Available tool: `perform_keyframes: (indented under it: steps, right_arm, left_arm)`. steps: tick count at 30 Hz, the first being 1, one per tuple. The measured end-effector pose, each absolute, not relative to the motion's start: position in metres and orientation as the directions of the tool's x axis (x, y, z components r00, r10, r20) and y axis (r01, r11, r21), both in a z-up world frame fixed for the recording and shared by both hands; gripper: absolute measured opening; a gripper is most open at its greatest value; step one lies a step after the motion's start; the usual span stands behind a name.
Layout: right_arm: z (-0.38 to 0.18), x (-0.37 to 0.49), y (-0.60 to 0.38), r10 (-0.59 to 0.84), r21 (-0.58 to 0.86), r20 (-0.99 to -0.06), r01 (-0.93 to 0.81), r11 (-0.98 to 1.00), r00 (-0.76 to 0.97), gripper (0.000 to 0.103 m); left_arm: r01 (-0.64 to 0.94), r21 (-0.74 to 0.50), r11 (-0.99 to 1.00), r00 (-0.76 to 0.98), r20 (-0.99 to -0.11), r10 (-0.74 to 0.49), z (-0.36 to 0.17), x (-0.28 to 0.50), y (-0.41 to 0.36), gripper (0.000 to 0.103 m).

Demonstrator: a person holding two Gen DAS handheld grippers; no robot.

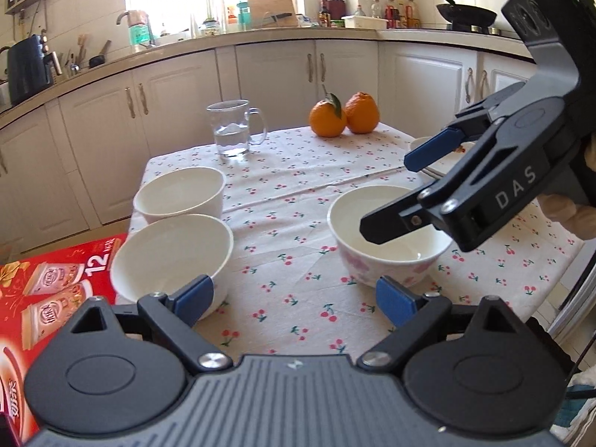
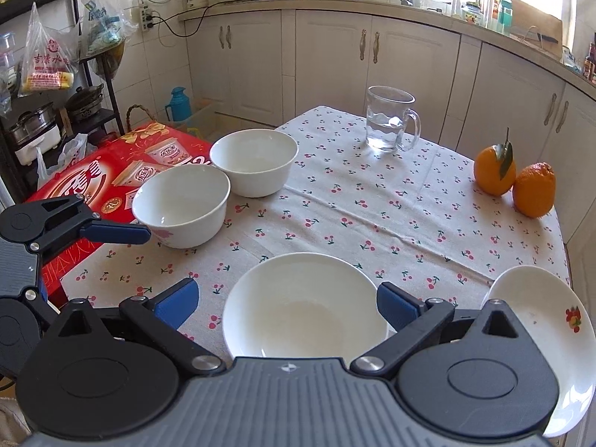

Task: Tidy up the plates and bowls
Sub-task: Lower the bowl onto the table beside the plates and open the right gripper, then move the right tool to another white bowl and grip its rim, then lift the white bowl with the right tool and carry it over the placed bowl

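Note:
Three white bowls stand on the cherry-print tablecloth (image 1: 290, 201). A pink-flowered bowl (image 1: 383, 257) sits ahead of my open, empty left gripper (image 1: 294, 298), which hovers above the cloth. My right gripper (image 1: 387, 193) hangs open over that bowl's rim. From the right wrist view the same bowl (image 2: 305, 309) lies between the open right gripper's (image 2: 287, 303) fingers. Two more bowls stand at the left: a near one (image 1: 171, 257) (image 2: 182, 205) and a far one (image 1: 180, 193) (image 2: 255, 160). A white plate (image 2: 551, 320) with a fruit print lies at the table's right edge.
A glass mug (image 1: 234, 128) with some water stands at the back of the table. Two oranges (image 1: 342, 115) sit at the far right corner. A red carton (image 1: 48, 290) lies beside the table's left edge. Kitchen cabinets (image 1: 275, 70) run behind.

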State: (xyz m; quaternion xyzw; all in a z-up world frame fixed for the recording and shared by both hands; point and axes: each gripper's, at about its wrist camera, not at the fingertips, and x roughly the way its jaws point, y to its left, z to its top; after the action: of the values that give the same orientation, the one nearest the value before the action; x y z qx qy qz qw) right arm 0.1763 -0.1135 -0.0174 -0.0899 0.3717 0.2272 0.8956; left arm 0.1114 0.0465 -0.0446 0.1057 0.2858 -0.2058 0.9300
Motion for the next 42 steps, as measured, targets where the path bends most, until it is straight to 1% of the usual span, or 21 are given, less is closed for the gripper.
perform_keyframes:
  steps: [7,10,14,23,28,31,33,36,38,40,42]
  right_arm:
    - [-0.015,0.187,-0.079,0.383,0.008,-0.709,-0.537,0.844,0.592,0.103]
    - [-0.015,0.194,-0.064,0.402,0.014,-0.712,-0.561,0.828,0.576,0.103]
    - [-0.016,0.206,-0.048,0.425,0.025,-0.717,-0.589,0.807,0.552,0.103]
    - [-0.024,0.240,-0.023,0.469,0.080,-0.737,-0.626,0.776,0.487,0.103]
    - [-0.030,0.259,-0.012,0.494,0.116,-0.745,-0.643,0.757,0.447,0.102]
    - [-0.034,0.268,-0.006,0.498,0.119,-0.754,-0.656,0.745,0.429,0.100]
    - [-0.036,0.273,-0.003,0.502,0.126,-0.759,-0.663,0.738,0.415,0.095]
    - [-0.041,0.281,0.000,0.513,0.146,-0.764,-0.670,0.728,0.392,0.092]
    - [-0.043,0.287,0.003,0.518,0.156,-0.767,-0.673,0.723,0.378,0.087]
    - [-0.046,0.291,0.004,0.521,0.169,-0.772,-0.674,0.720,0.363,0.084]
    - [-0.049,0.295,0.005,0.525,0.183,-0.776,-0.672,0.718,0.350,0.079]
  left_arm:
    - [0.326,0.071,0.943,0.778,-0.587,-0.225,-0.051,0.120,0.084,0.094]
    - [0.299,0.075,0.951,0.786,-0.584,-0.201,-0.053,0.125,0.096,0.094]
    - [0.284,0.063,0.957,0.785,-0.588,-0.195,-0.056,0.136,0.105,0.094]
    - [0.282,0.087,0.956,0.794,-0.580,-0.181,-0.064,0.158,0.108,0.094]
    - [0.296,0.083,0.951,0.791,-0.579,-0.196,-0.066,0.164,0.105,0.094]
    - [0.302,0.084,0.950,0.790,-0.579,-0.200,-0.068,0.166,0.103,0.093]
    - [0.306,0.087,0.948,0.789,-0.581,-0.201,-0.069,0.168,0.102,0.093]
    - [0.308,0.089,0.947,0.787,-0.584,-0.201,-0.071,0.171,0.101,0.092]
    - [0.307,0.088,0.948,0.786,-0.584,-0.200,-0.071,0.172,0.101,0.091]
    - [0.307,0.080,0.948,0.784,-0.586,-0.205,-0.072,0.174,0.102,0.091]
    - [0.307,0.077,0.949,0.784,-0.586,-0.206,-0.072,0.174,0.102,0.089]
